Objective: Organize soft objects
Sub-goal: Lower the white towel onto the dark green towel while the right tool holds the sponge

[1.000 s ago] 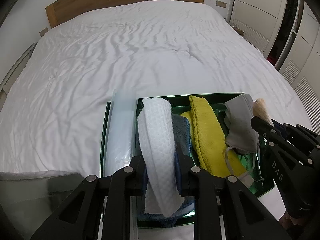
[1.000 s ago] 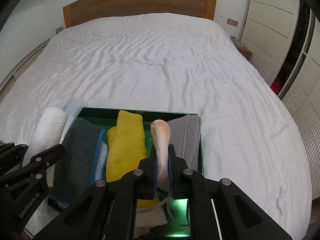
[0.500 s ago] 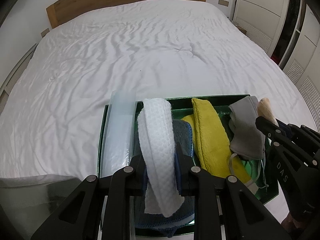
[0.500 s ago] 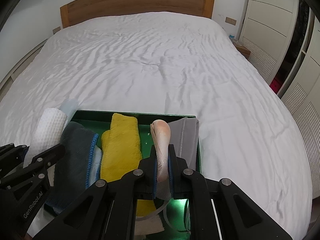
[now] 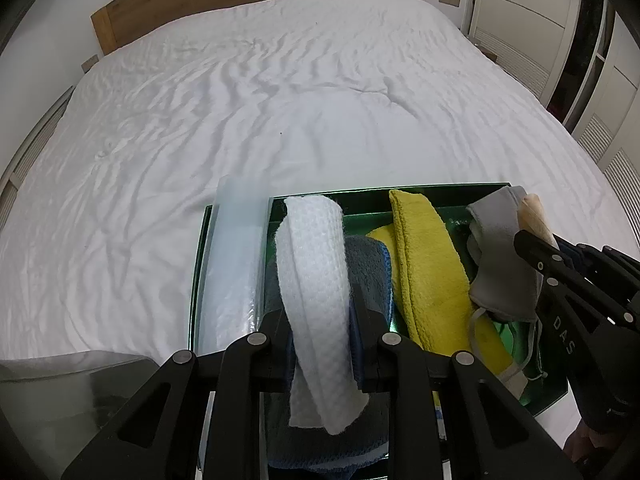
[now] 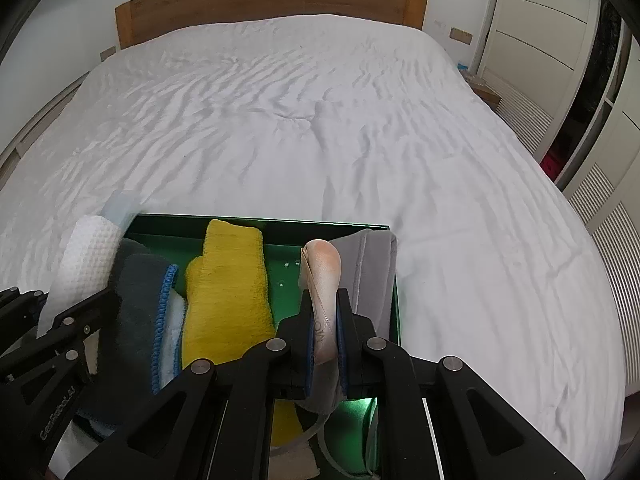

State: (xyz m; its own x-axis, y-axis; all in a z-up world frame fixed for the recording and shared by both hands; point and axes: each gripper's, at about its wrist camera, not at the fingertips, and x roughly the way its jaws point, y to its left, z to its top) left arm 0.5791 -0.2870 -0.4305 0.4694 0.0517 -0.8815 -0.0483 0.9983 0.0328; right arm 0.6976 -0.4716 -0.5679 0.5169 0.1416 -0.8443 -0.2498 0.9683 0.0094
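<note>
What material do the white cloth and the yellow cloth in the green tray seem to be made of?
White cloth: probably cotton waffle weave, matte; a grid of small square dimples shows. Yellow cloth: likely microfiber or terry, matte and fuzzy; a short plush nap and a stitched edge show. Neither fiber can be told for certain.

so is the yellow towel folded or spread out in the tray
Folded. The yellow towel lies as a narrow doubled strip in the green tray, its rounded fold edge up, between the grey cloth and the pinched beige item.
</note>
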